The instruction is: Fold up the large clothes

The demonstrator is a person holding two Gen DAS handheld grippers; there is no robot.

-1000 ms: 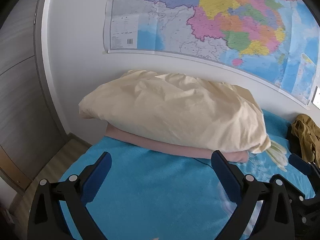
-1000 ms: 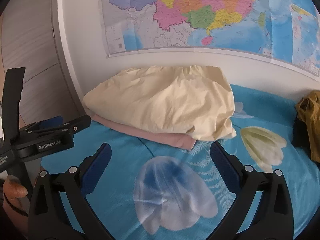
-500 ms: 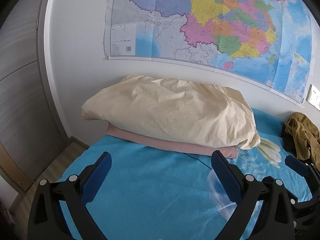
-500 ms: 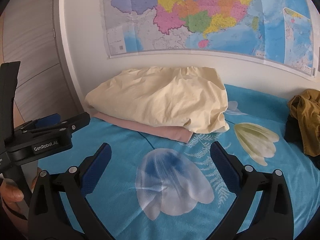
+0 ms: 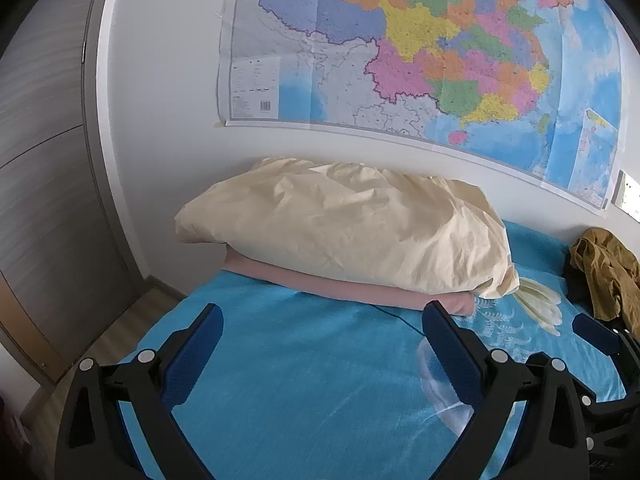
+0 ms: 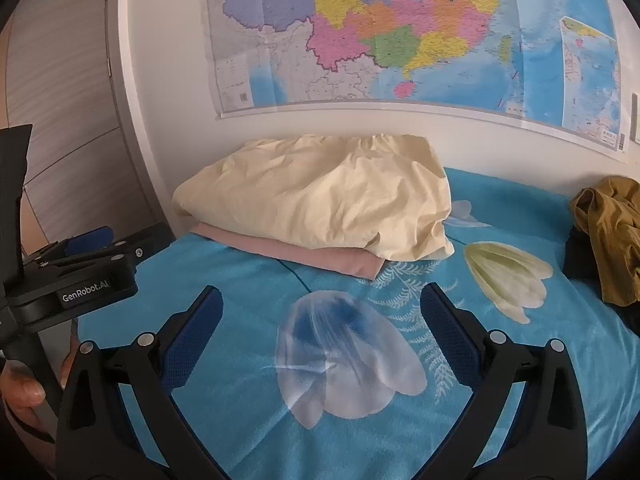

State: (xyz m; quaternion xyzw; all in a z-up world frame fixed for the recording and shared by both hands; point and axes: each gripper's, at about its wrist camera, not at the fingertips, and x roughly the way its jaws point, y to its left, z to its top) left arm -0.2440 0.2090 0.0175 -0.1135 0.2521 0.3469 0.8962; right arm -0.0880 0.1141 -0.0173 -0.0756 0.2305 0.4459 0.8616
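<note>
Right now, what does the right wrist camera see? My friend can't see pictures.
Open, empty right tongs hover over a blue flowered bedsheet. Behind lies a cream pillow on a folded pink cloth, with a crumpled mustard garment at right and a wall map above.

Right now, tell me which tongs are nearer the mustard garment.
Right. The right tongs sit beside the mustard garment, which lies off to their right; the left tongs are farther away on the other side.

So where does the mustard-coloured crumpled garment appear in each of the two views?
Left wrist view: the mustard garment lies at the far right edge, on the bed.
Right wrist view: it is also at the right edge, mid-height.
Shared landmark: the cream pillow under the wall map.
</note>
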